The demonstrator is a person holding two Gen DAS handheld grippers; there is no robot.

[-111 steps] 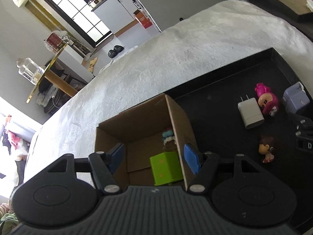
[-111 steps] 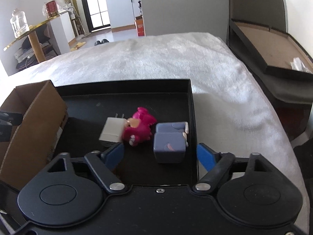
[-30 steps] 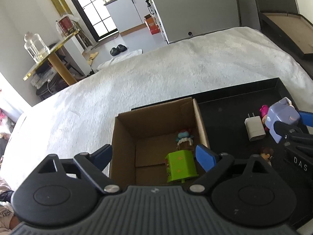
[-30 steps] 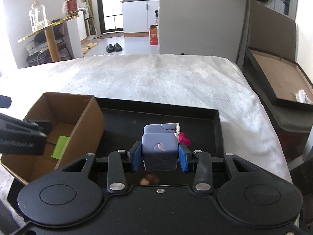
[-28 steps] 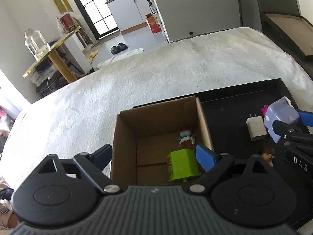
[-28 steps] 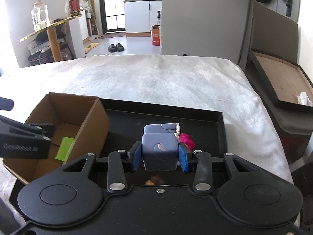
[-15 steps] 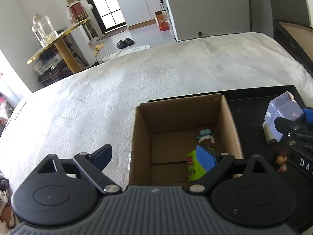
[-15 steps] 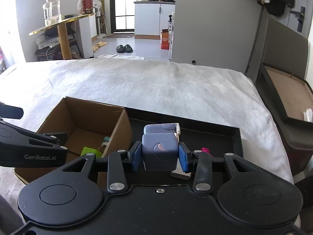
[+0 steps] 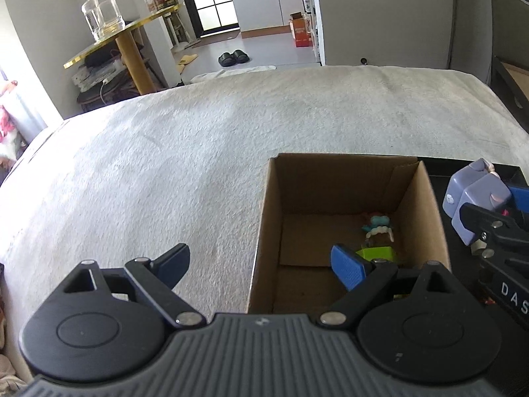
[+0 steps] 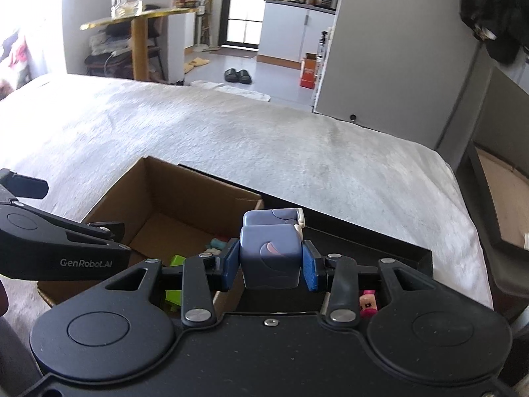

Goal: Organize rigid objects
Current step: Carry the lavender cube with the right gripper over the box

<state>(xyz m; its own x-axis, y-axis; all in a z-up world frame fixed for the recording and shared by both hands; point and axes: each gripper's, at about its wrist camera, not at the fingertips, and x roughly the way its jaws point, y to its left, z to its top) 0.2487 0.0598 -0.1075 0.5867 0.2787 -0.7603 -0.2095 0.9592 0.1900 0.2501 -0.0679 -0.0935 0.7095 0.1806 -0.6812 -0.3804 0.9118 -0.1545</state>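
My right gripper [image 10: 269, 268] is shut on a lilac block toy [image 10: 269, 254] and holds it in the air just right of the open cardboard box [image 10: 158, 198]. The toy [image 9: 472, 205] also shows at the right of the left wrist view, beside the box [image 9: 344, 178]. Inside the box lie a green cube [image 9: 378, 253] and a small teal-haired figure [image 9: 378, 226]. My left gripper [image 9: 261, 264] is open and empty, straddling the box's left wall, its right finger over the box. A pink figure [image 10: 367, 302] lies on the black tray [image 10: 390, 248] under my right gripper.
The box and tray rest on a white fuzzy bed cover [image 9: 198, 139]. A dark framed board [image 10: 496, 198] leans at the bed's right side. A gold side table with a glass jar [image 9: 102, 10] stands far left.
My right gripper picked the lilac block toy off the tray, lifted it and carried it left towards the box. My left gripper has drifted left and stayed open.
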